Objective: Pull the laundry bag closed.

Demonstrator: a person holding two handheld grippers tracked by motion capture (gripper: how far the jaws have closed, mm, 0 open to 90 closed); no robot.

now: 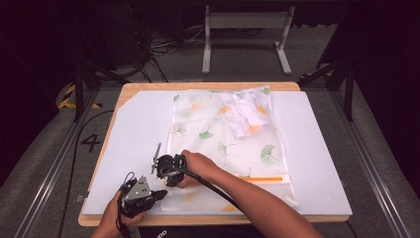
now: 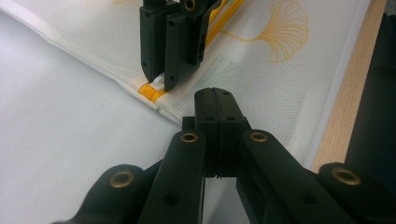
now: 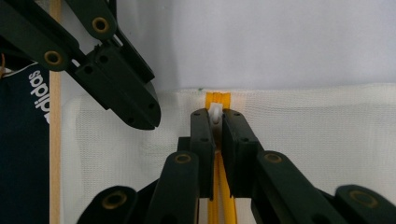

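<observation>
Mesh laundry bag (image 1: 225,141) with ginkgo-leaf print lies flat on the white table mat (image 1: 133,129), a crumpled white garment (image 1: 243,115) inside at its far end; orange zipper (image 1: 262,179) runs along the bag's near edge. Right gripper (image 3: 215,119) is clenched on the white zipper pull (image 3: 215,113), at the zipper's left end, close to the bag's near-left corner; left gripper (image 2: 215,100) has its jaws pressed together on nothing, tips resting on or just above the mesh beside that same corner; cannot tell if it pins the fabric.

Risks: pull is small and slick, held only at the jaw tips, so it may slip out if tugged at an angle to the zipper; if the left gripper is not holding the mesh down, the bag would likely drag and bunch with the slider instead of the zipper running; the two grippers sit near each other, so they could bump.

Bag's long axis runs from near edge to far edge of the mat; zipper's axis runs across that, left to right; pull points toward the zipper's left end.
</observation>
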